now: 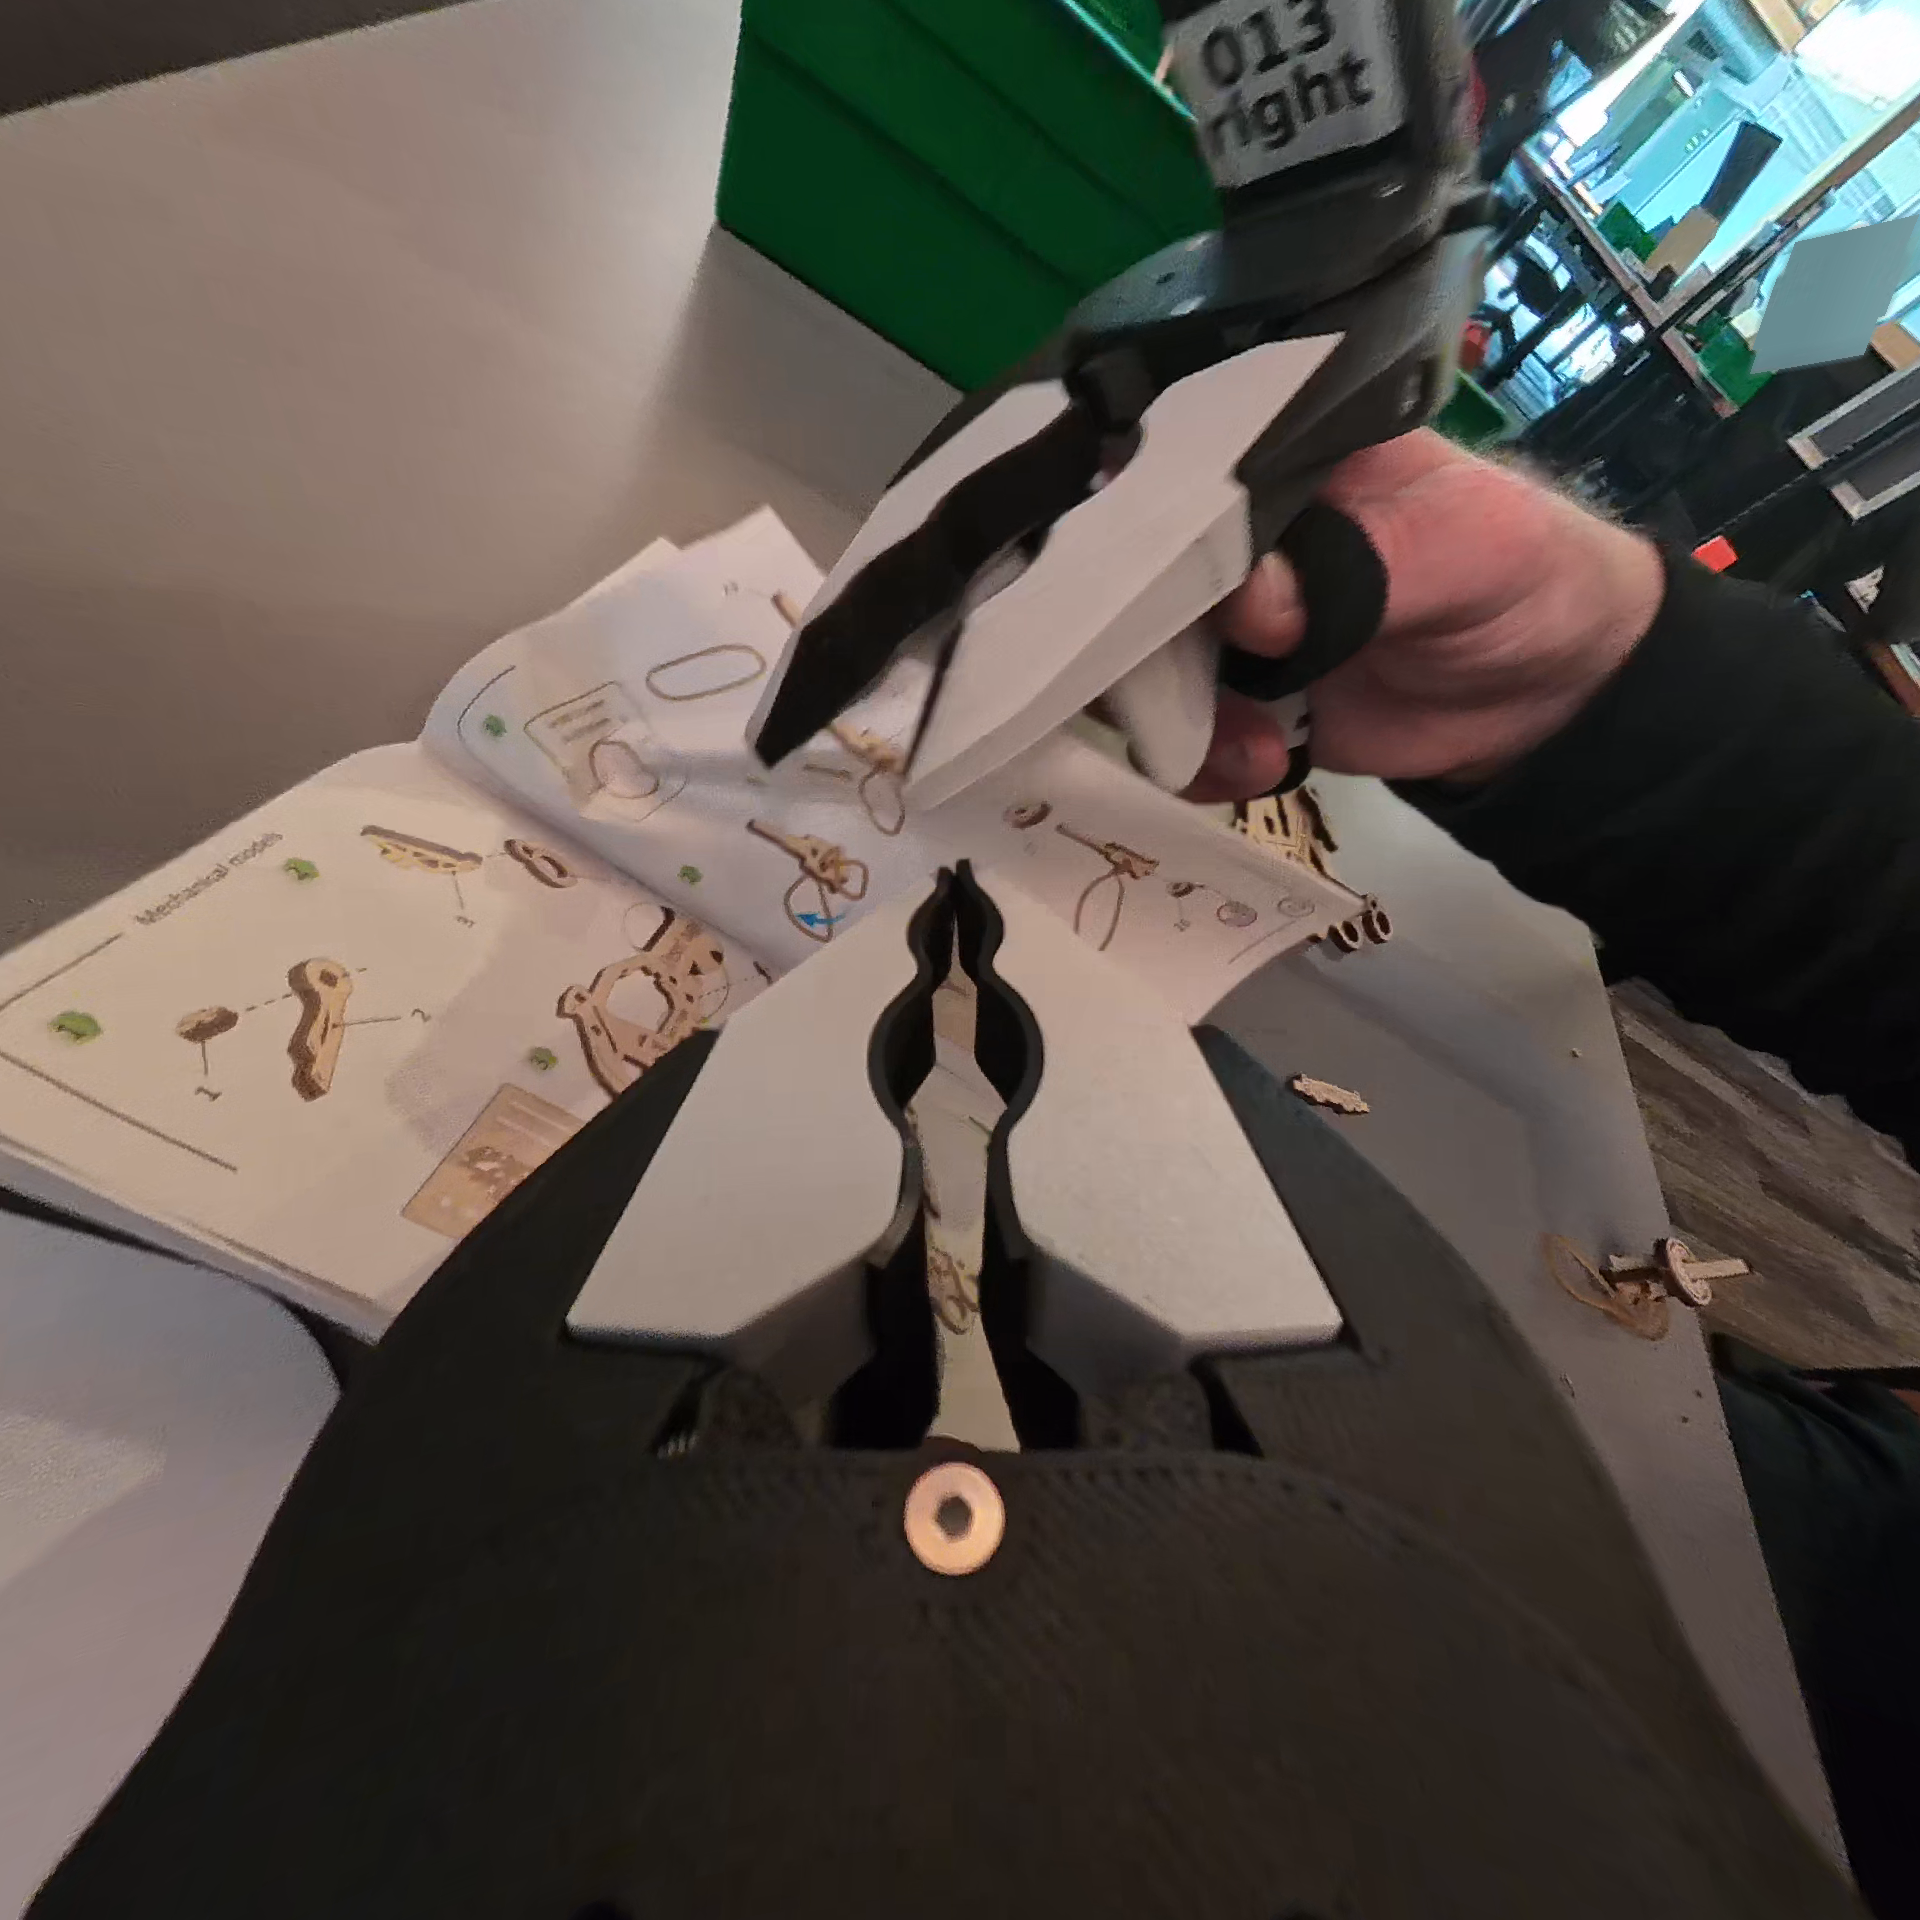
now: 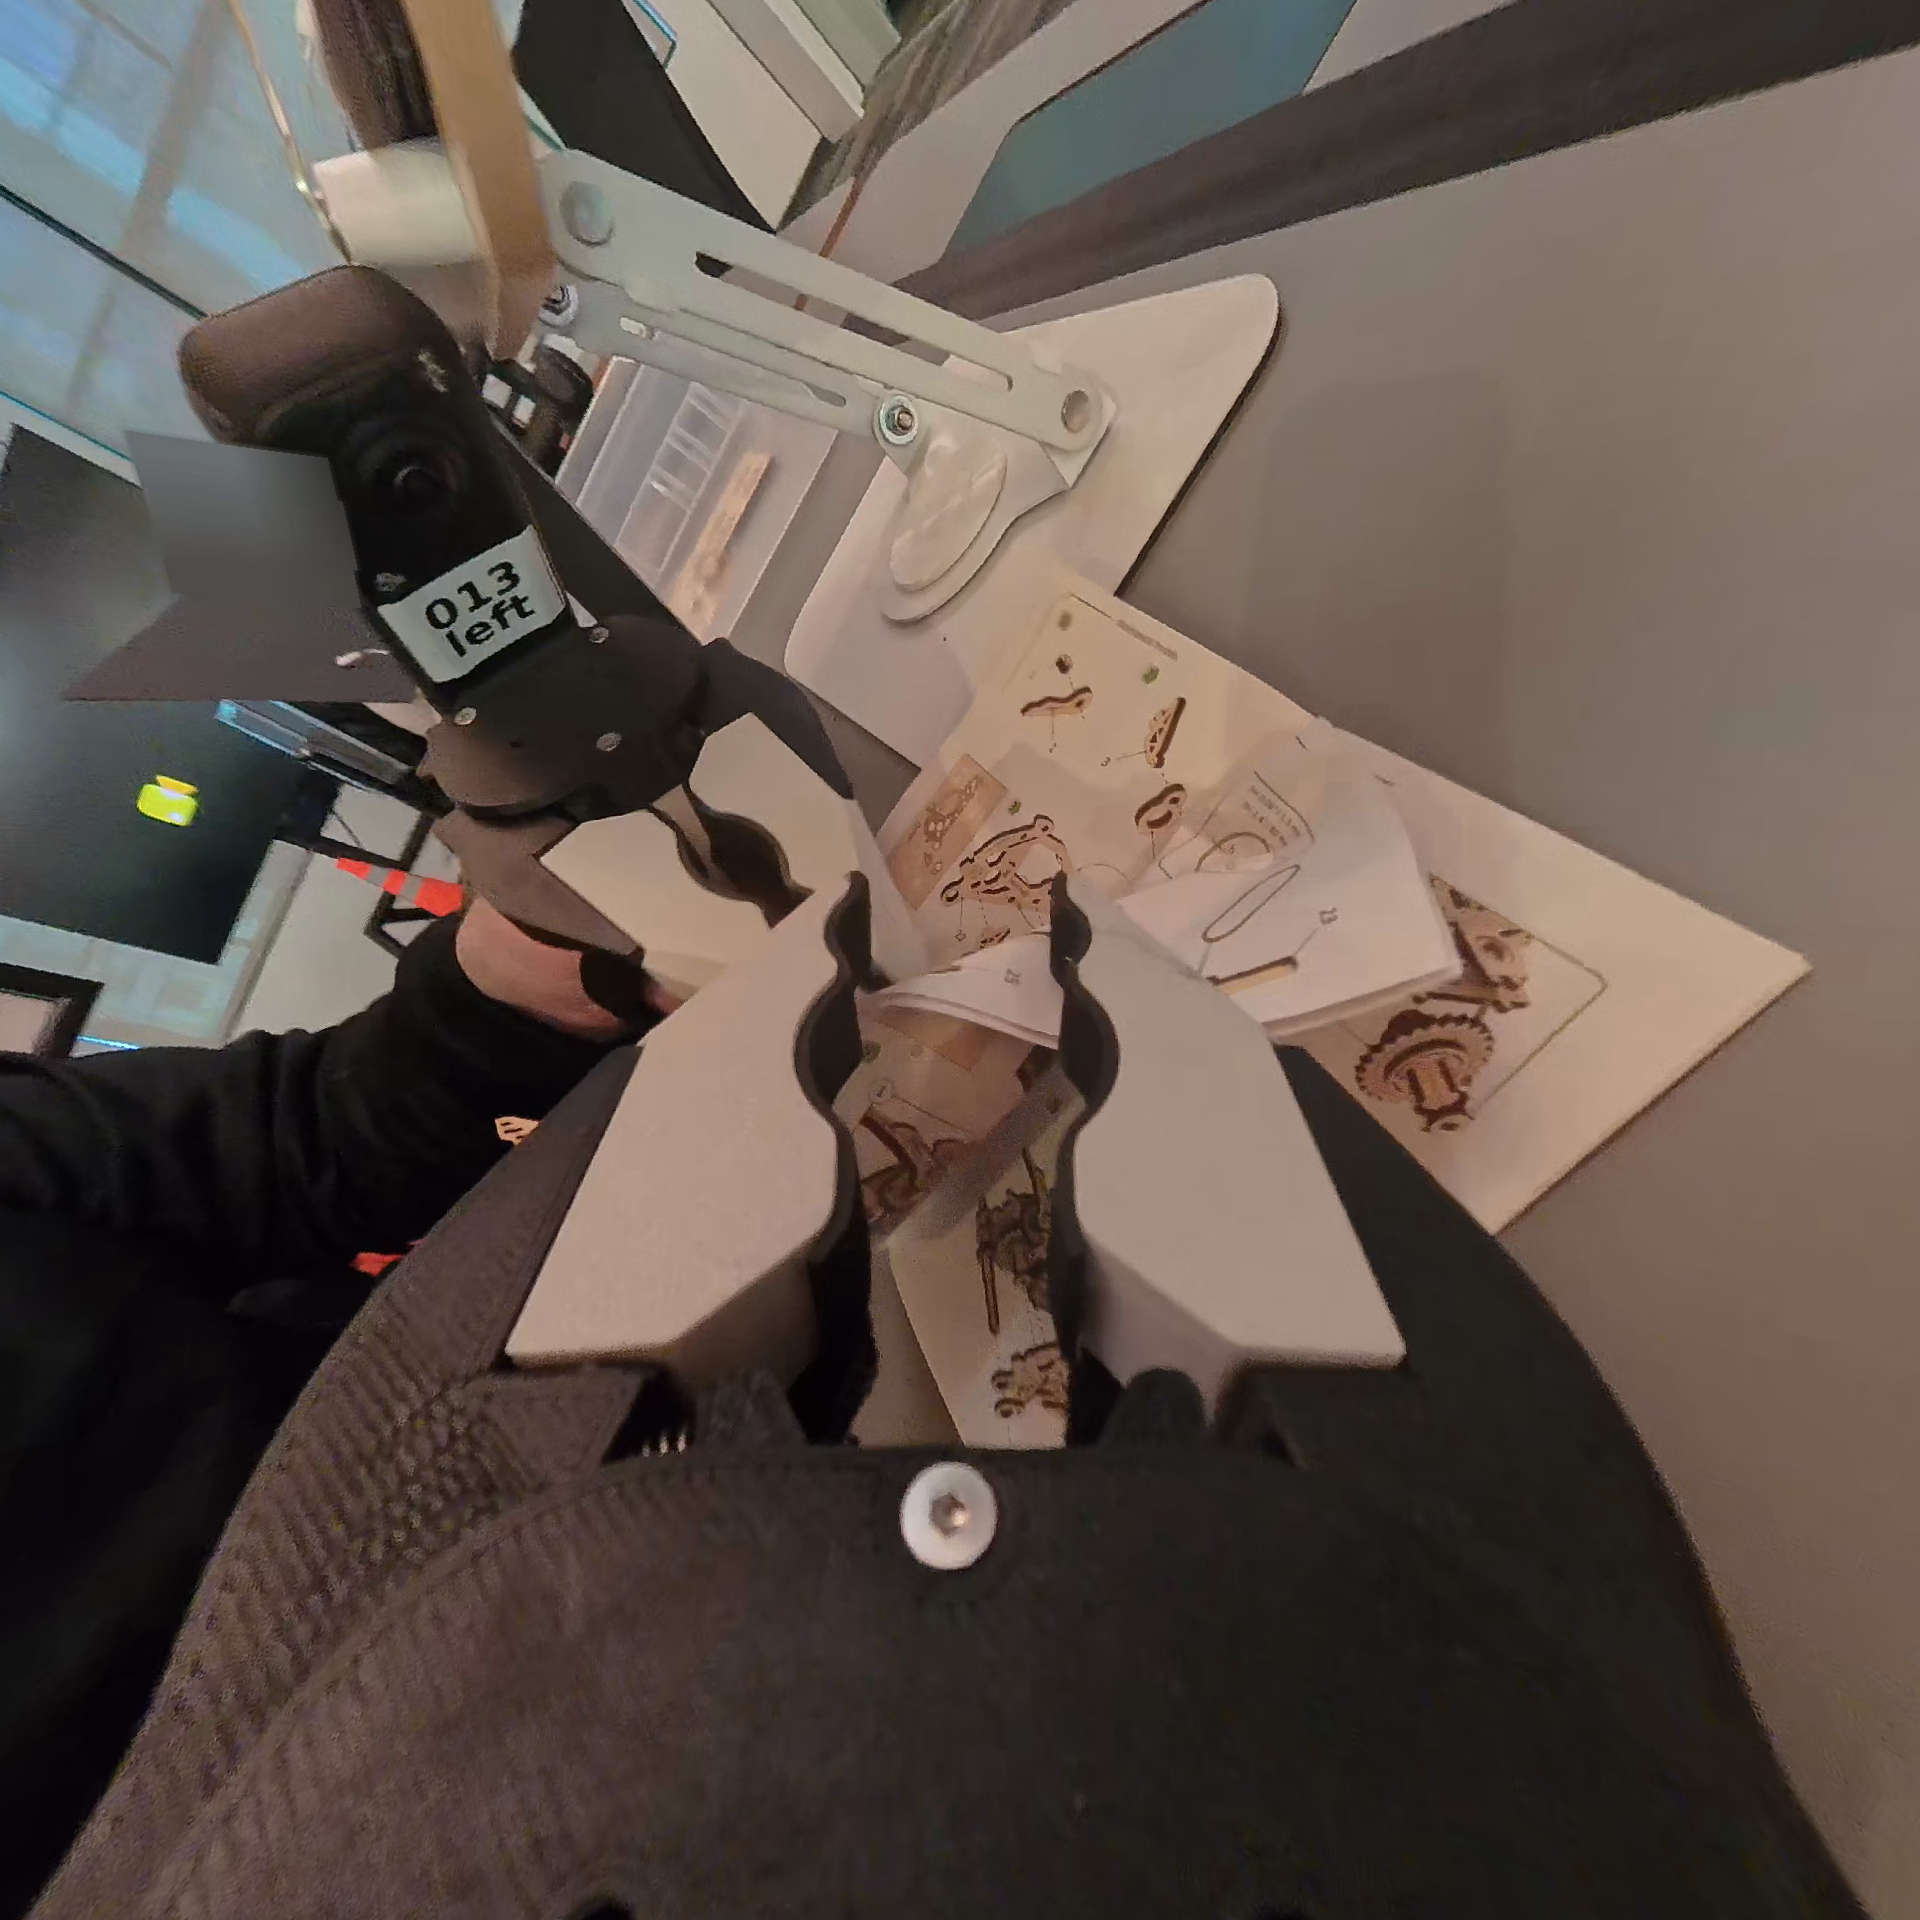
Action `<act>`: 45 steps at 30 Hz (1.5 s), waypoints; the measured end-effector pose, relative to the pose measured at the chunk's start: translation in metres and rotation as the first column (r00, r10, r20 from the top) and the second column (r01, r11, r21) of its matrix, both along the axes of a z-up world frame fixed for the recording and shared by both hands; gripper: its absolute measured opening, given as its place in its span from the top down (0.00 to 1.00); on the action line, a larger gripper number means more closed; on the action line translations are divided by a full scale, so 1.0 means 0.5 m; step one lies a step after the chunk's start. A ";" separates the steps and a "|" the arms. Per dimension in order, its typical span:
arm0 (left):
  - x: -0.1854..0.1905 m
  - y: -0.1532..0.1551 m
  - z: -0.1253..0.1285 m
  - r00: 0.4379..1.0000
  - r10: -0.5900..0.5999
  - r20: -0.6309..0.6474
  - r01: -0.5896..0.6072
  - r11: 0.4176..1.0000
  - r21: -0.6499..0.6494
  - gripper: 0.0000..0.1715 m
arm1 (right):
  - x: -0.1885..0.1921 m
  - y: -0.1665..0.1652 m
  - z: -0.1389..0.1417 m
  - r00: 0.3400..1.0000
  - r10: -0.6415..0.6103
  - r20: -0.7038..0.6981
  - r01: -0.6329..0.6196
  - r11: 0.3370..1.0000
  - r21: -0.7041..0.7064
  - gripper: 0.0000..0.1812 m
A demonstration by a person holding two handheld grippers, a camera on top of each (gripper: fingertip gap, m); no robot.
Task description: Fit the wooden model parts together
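Note:
An open instruction booklet (image 1: pixel 416 935) lies on the grey table (image 1: pixel 312 416). My left gripper (image 1: pixel 956 883) hovers over its middle pages with its tips together; I see nothing between them. My right gripper (image 1: pixel 847 774) is open and empty, tilted down over the booklet's far pages, held by a hand (image 1: pixel 1455 623). In the right wrist view, the right gripper (image 2: pixel 956 899) is open above the curled pages (image 2: pixel 1299 894), and the left gripper (image 2: pixel 826 842) is just to its left. A small wooden assembly with a rubber band (image 1: pixel 1652 1283) and a loose wooden piece (image 1: pixel 1330 1093) lie to the right.
A green bin (image 1: pixel 935 177) stands at the back. More wooden parts (image 1: pixel 1361 925) lie past the booklet's right edge. A card printed with gear parts (image 2: pixel 1455 1039) lies under the booklet. A white stand base with a metal arm (image 2: pixel 987 416) and a clear box (image 2: pixel 675 488) stand behind. Left and right tips are no more than a few centimetres apart.

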State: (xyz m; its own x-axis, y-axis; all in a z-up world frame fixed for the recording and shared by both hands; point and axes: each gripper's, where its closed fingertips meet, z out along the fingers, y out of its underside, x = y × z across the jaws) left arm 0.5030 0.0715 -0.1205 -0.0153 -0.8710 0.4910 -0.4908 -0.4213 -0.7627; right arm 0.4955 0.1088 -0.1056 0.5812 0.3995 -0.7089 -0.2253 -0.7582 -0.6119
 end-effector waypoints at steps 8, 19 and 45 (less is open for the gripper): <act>0.003 -0.009 -0.024 0.997 -0.027 -0.071 0.028 1.000 0.003 1.00 | 0.086 -0.060 0.027 0.969 -0.082 0.234 0.070 0.996 0.061 0.79; 0.006 -0.020 -0.047 0.988 -0.054 -0.142 0.060 0.998 0.036 1.00 | 0.131 -0.051 -0.103 0.605 0.033 0.795 -0.095 0.995 0.030 0.74; 0.007 -0.026 -0.056 0.982 -0.073 -0.173 0.083 0.995 0.047 1.00 | 0.122 -0.094 -0.082 0.566 -0.026 0.824 0.018 1.000 0.018 0.85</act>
